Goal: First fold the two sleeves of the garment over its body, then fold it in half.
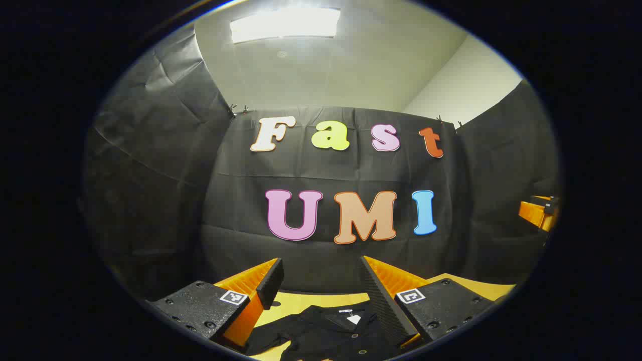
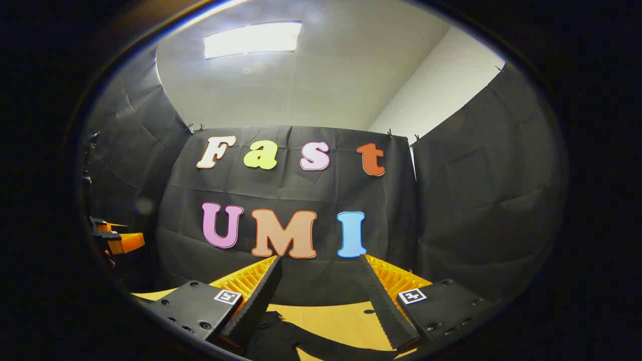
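Looks like nothing's folded yet. The left gripper [image 1: 321, 281] hovers wide open and empty over the black button-up shirt [image 1: 326, 333], which lies flat on the yellow table [image 1: 296, 303]. The right gripper [image 2: 321, 286], also spread and holding nothing, hangs above a dark sleeve [image 2: 301, 341] — both sleeve folds and the halving remain.

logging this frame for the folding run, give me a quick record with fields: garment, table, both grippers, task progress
garment: black garment with buttons and a white neck tag, lying on the table, not visibly folded
table: yellow table, garment at its near edge
left gripper: left gripper open, raised above the garment, fingers apart and touching nothing
right gripper: right gripper open, above a dark part of the garment, holding nothing
other: ceiling light on overhead
task progress: sleeves not yet folded, as far as the visible part shows
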### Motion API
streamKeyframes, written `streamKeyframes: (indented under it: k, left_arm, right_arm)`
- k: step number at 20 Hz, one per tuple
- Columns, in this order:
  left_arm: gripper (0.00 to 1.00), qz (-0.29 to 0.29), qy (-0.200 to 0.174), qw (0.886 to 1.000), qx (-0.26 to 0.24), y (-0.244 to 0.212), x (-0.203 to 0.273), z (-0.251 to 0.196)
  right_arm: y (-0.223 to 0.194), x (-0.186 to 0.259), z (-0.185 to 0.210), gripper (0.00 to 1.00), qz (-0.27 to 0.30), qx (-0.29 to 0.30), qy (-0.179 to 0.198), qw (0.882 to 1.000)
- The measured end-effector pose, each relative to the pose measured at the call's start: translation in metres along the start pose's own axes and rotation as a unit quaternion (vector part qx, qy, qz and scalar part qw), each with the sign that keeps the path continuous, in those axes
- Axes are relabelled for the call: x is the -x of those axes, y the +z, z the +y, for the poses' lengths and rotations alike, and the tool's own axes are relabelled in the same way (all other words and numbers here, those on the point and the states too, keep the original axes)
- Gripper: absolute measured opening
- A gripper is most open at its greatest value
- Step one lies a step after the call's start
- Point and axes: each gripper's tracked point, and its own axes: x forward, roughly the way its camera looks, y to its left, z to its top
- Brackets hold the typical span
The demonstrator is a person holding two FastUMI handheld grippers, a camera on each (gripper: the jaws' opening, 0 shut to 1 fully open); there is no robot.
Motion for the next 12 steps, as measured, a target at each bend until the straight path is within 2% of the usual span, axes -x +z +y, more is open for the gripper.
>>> streamKeyframes:
  k: [3,5,10,12]
  left_arm:
    - [0.93,0.003,0.003,1.0,-0.003,-0.002,0.001,0.003]
    - [0.93,0.005,0.009,1.0,-0.005,-0.002,0.002,0.009]
    - [0.93,0.007,0.034,0.999,-0.012,-0.003,0.009,0.027]
    - [0.93,0.004,0.045,0.999,-0.016,-0.002,0.012,0.037]
  right_arm:
    - [-0.003,-0.002,0.002,0.96,0.009,-0.008,0.004,1.0]
    - [-0.005,-0.007,0.009,0.99,0.015,-0.014,0.013,1.0]
    - [-0.01,-0.011,0.026,0.97,0.016,-0.01,0.032,0.999]
    - [-0.011,-0.015,0.033,0.99,0.016,-0.012,0.035,0.999]
